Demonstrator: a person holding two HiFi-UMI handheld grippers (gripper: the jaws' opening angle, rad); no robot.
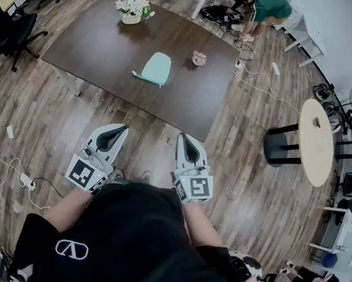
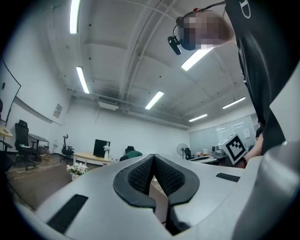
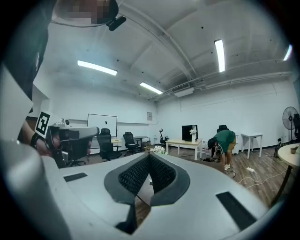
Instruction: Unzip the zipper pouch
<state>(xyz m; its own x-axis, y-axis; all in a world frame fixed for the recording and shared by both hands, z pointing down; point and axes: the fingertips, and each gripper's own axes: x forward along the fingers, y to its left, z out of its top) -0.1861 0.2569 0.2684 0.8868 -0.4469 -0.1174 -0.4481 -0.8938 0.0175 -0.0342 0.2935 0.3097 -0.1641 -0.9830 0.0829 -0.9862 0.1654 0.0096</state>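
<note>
The mint-green zipper pouch (image 1: 157,68) lies flat on the dark brown table (image 1: 98,51), its zipper pull sticking out at the left end. I hold both grippers close to my body, well short of the table's near edge. My left gripper (image 1: 123,127) is shut with nothing in it; in the left gripper view (image 2: 153,157) its black pads meet at the tip. The right gripper (image 1: 182,136) is likewise shut and empty, pads together in the right gripper view (image 3: 149,154). Neither gripper view shows the pouch.
A white vase of flowers (image 1: 133,10) stands at the table's far side and a small pink object (image 1: 199,58) to the right of the pouch. A round pale table (image 1: 316,141) and a black stool (image 1: 282,145) stand at right. A person (image 1: 262,5) crouches beyond the table. Cables (image 1: 263,84) cross the floor.
</note>
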